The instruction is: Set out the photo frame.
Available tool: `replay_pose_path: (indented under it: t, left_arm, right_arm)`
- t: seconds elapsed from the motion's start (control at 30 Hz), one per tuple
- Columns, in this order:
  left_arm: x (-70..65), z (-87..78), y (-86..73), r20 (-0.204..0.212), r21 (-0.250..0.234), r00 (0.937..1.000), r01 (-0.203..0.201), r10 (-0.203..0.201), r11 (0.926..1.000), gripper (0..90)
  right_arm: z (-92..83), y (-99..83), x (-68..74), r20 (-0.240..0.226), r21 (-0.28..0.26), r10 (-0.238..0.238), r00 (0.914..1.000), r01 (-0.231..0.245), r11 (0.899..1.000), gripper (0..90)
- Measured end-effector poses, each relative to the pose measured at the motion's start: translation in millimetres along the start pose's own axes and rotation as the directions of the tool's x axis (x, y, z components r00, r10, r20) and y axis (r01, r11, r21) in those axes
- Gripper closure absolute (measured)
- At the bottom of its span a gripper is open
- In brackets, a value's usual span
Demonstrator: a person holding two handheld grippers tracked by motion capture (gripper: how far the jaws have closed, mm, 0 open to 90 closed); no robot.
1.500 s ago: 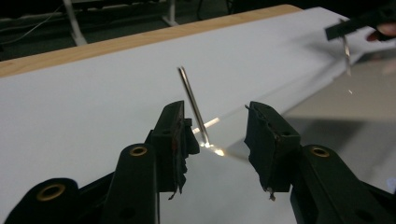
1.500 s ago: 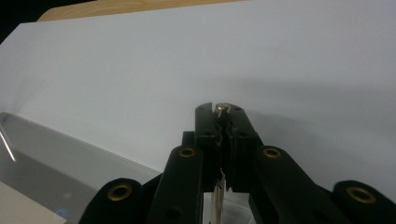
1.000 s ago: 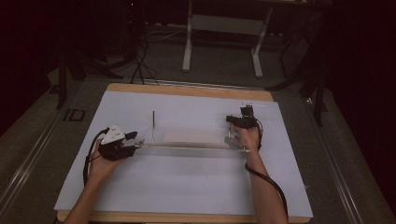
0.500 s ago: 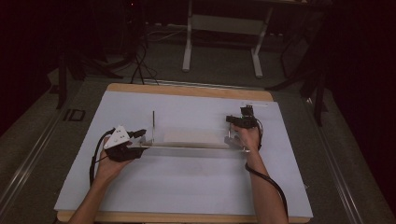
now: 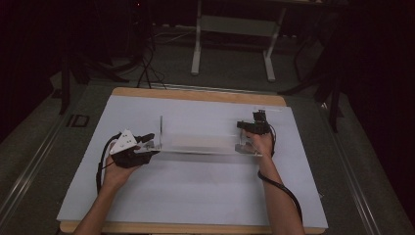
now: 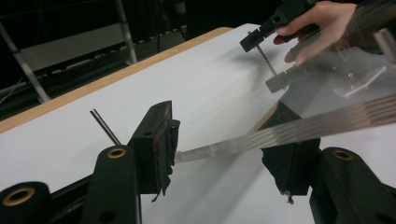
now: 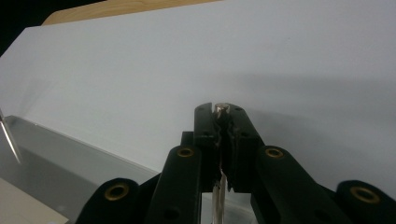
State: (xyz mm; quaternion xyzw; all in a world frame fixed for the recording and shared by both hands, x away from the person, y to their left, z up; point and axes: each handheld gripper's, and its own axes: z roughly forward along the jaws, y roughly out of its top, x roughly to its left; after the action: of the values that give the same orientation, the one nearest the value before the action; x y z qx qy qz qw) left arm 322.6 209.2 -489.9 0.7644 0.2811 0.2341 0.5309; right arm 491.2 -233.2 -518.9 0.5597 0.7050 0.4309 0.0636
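Clear acrylic plate [image 5: 195, 145] lies mid-table on the white sheet [image 5: 195, 196]. We judge assembly half done: a rod [image 5: 161, 128] stands at its left end, while the right gripper [image 7: 221, 108] is clamped on a metal pin [image 7: 221, 109] at its right end. Left gripper [image 6: 219, 149], jaws wide apart, straddles the plate's left edge without gripping.

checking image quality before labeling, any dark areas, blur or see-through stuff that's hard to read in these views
High view: room beyond the table is almost black, clear acrylic plate barely visible. Left gripper view: plate smears whatever lies behind it. Right gripper view: jaws and metal pin sharp, paper soft.
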Motion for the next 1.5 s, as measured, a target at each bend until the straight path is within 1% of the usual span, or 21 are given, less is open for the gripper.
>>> replay_pose_path:
  t: [0.07, 0.1, 0.17, 0.2, 0.27, 0.3, 0.33, 0.37, 0.47, 0.5, 0.53, 0.57, 0.6, 0.63, 0.73, 0.87, 0.97, 1.07, 1.23, 1.27, 1.5]
  left_arm:
    - [0.6, 0.0, 0.8, 0.003, 0.004, 1.0, 0.003, -0.003, 1.0, 46.2]
    - [0.6, 0.0, 0.8, 0.003, 0.004, 1.0, 0.003, -0.003, 1.0, 46.2]
    - [0.9, 0.0, 1.1, 0.006, 0.008, 1.0, 0.003, -0.003, 1.0, 46.3]
    - [1.3, -0.3, 2.5, 0.007, 0.021, 1.0, -0.001, 0.001, 0.9998, 46.7]
    - [1.7, -0.1, 3.3, 0.006, 0.021, 1.0, 0.0, 0.0, 0.9998, 47.0]
    - [1.7, -0.1, 3.3, 0.006, 0.021, 1.0, 0.0, 0.0, 0.9998, 47.0]
    - [2.4, 0.1, 4.0, 0.005, 0.018, 1.0, 0.004, -0.004, 0.9998, 47.1]
    - [2.4, 0.1, 4.0, 0.005, 0.018, 1.0, 0.004, -0.004, 0.9998, 47.1]
    - [3.8, 0.9, 5.5, 0.003, 0.012, 0.9999, 0.012, -0.012, 0.9999, 47.2]
    - [3.8, 0.9, 5.5, 0.003, 0.012, 0.9999, 0.012, -0.012, 0.9999, 47.3]
    - [4.5, 1.1, 6.1, 0.001, 0.008, 0.9999, 0.014, -0.014, 0.9999, 47.3]
    - [4.5, 1.1, 6.1, 0.001, 0.008, 0.9999, 0.014, -0.014, 0.9999, 47.3]
    - [4.5, 1.1, 6.1, 0.001, 0.008, 0.9999, 0.014, -0.014, 0.9999, 47.3]
    - [5.5, 1.6, 7.2, -0.001, 0.003, 0.9998, 0.021, -0.021, 0.9998, 47.4]
    - [6.6, 2.1, 8.2, -0.003, -0.001, 0.9996, 0.027, -0.027, 0.9996, 47.5]
    - [8.3, 3.2, 9.8, -0.007, -0.01, 0.9993, 0.036, -0.036, 0.9993, 47.5]
    - [9.2, 3.8, 10.9, -0.01, -0.014, 0.999, 0.044, -0.044, 0.9989, 47.5]
    - [11.0, 4.9, 12.8, -0.016, -0.021, 0.9984, 0.053, -0.053, 0.9984, 47.5]
    - [12.8, 6.1, 14.7, -0.021, -0.028, 0.9977, 0.064, -0.064, 0.9976, 47.5]
    - [13.0, 6.4, 14.9, -0.023, -0.031, 0.9975, 0.066, -0.067, 0.9973, 47.6]
    - [15.2, 7.6, 17.0, -0.027, -0.035, 0.9967, 0.076, -0.077, 0.9965, 47.6]
  right_arm:
    - [-0.9, 0.8, 0.8, 0.012, 0.007, -0.015, 0.9998, 0.015, 1.0, 81.3]
    - [-1.2, 1.2, 1.0, 0.02, 0.011, -0.025, 0.9995, 0.025, 1.0, 78.5]
    - [-3.2, 1.7, 0.4, 0.033, 0.012, -0.026, 0.9991, 0.026, 1.0, 73.2]
    - [-4.4, 1.9, -0.4, 0.039, 0.01, -0.036, 0.9986, 0.036, 0.999, 71.5]
    - [-7.8, 1.5, 0.0, 0.048, 0.013, -0.051, 0.9975, 0.051, 0.999, 67.2]
    - [-7.8, 1.5, 0.0, 0.048, 0.013, -0.051, 0.9975, 0.051, 0.999, 67.2]
    - [-12.1, 0.7, 0.3, 0.056, 0.013, -0.077, 0.9955, 0.076, 0.997, 64.3]
    - [-12.1, 0.7, 0.3, 0.056, 0.013, -0.077, 0.9955, 0.076, 0.997, 64.3]
    - [-22.0, 0.0, 1.4, 0.057, 0.002, -0.114, 0.9919, 0.114, 0.994, 60.5]
    - [-22.0, 0.0, 1.4, 0.057, 0.002, -0.114, 0.9919, 0.114, 0.994, 60.5]
    - [-27.7, 0.4, 2.8, 0.05, -0.001, -0.129, 0.9903, 0.13, 0.992, 59.7]
    - [-27.7, 0.4, 2.8, 0.05, -0.001, -0.129, 0.9903, 0.13, 0.992, 59.7]
    - [-30.4, 0.6, 3.9, 0.052, -0.002, -0.142, 0.9885, 0.142, 0.99, 59.7]
    - [-35.8, 1.1, 6.0, 0.05, -0.01, -0.166, 0.9849, 0.167, 0.986, 58.5]
    - [-44.6, 1.7, 9.1, 0.038, -0.025, -0.183, 0.9823, 0.184, 0.983, 58.2]
    - [-55.0, 1.8, 13.3, 0.039, -0.036, -0.218, 0.9752, 0.219, 0.975, 59.6]
    - [-60.1, 1.9, 15.1, 0.034, -0.039, -0.231, 0.9724, 0.232, 0.972, 59.7]
    - [-67.7, 2.3, 18.6, 0.03, -0.037, -0.26, 0.9653, 0.261, 0.965, 59.5]
    - [-72.1, 2.4, 19.8, 0.019, -0.035, -0.27, 0.9628, 0.27, 0.962, 58.9]
    - [-75.5, 1.9, 20.1, 0.015, -0.032, -0.276, 0.9611, 0.276, 0.961, 58.1]
    - [-82.7, -0.8, 23.5, -0.004, -0.022, -0.311, 0.9504, 0.311, 0.95, 54.6]
